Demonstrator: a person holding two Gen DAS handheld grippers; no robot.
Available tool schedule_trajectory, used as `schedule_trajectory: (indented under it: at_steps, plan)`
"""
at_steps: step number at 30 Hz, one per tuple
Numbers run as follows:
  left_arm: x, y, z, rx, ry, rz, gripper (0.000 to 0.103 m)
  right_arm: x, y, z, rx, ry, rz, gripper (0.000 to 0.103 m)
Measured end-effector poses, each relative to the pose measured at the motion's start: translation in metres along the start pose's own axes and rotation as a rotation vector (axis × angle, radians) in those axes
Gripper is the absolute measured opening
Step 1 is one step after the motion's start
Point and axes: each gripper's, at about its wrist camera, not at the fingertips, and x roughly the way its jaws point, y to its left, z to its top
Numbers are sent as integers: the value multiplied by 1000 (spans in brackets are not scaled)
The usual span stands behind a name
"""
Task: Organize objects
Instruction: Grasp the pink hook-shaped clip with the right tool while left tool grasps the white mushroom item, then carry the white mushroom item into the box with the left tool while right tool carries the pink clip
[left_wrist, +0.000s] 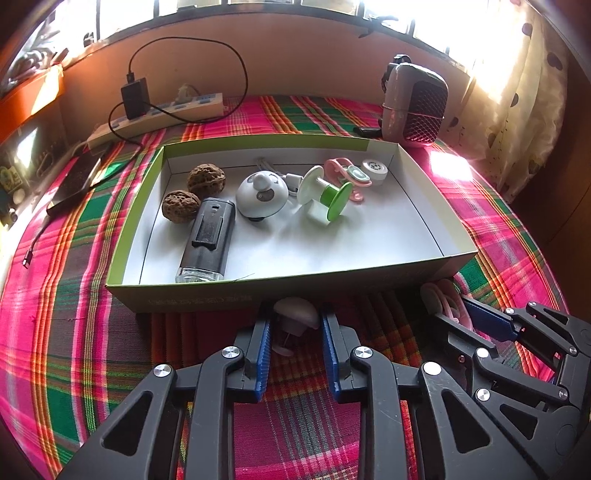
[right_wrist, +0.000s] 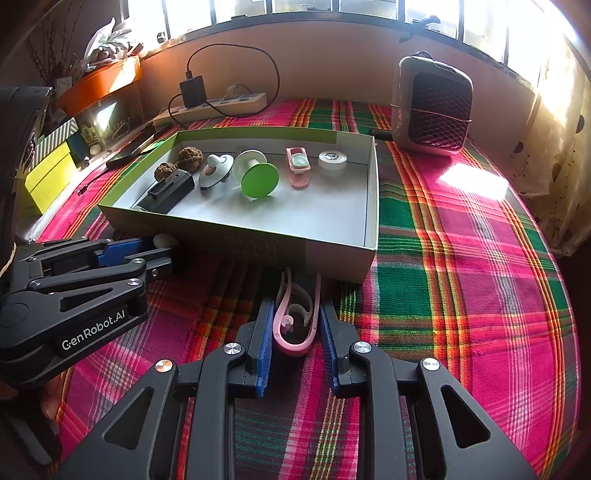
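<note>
Small objects lie in two places: two on the plaid cloth (right_wrist: 461, 266) in front of the box, the rest inside it. Nearest, the left gripper (left_wrist: 295, 332) has its jaws spread around a white mushroom-shaped piece (left_wrist: 295, 314) on the cloth, with gaps on both sides, so nothing is clamped. The right gripper (right_wrist: 295, 321) likewise stands part open around a pink loop-shaped clip (right_wrist: 295, 325) lying flat; whether the blue pads (right_wrist: 265, 350) touch it cannot be told. Both items sit just before the near wall of the shallow green-edged box (left_wrist: 280, 291). Inside it, left to right in the left wrist view, are two wrinkled walnuts (left_wrist: 205, 181), a black flashlight-like device (left_wrist: 208, 236), a white round gadget (left_wrist: 260, 194), a green and white spool (left_wrist: 325, 197), a pink clip (left_wrist: 349, 177) and a small white disc (left_wrist: 375, 170). The cloth, pink, green and orange checks, covers the whole surface. Farther back stand a pink mesh-fronted heater (right_wrist: 432, 107) on the right, and a power strip (right_wrist: 214, 107) with a black adapter (right_wrist: 192, 90) and looping cable on the left, with a dark phone (left_wrist: 77, 177) beside it. A tan wall rises to bright barred windows (right_wrist: 303, 7), and a patterned curtain (left_wrist: 524, 110) hangs at right.
</note>
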Motion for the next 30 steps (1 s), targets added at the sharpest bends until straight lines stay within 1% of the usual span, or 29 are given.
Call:
schedule_trajectory:
  at_steps: [21,30]
  plan:
    - [-1,-1,-1,2,-2,4,22,1,1,0,-2,-1,-4,25]
    - [-3,-2,0,24,0,3,22,0,2,-1,-3,-3,-9,25]
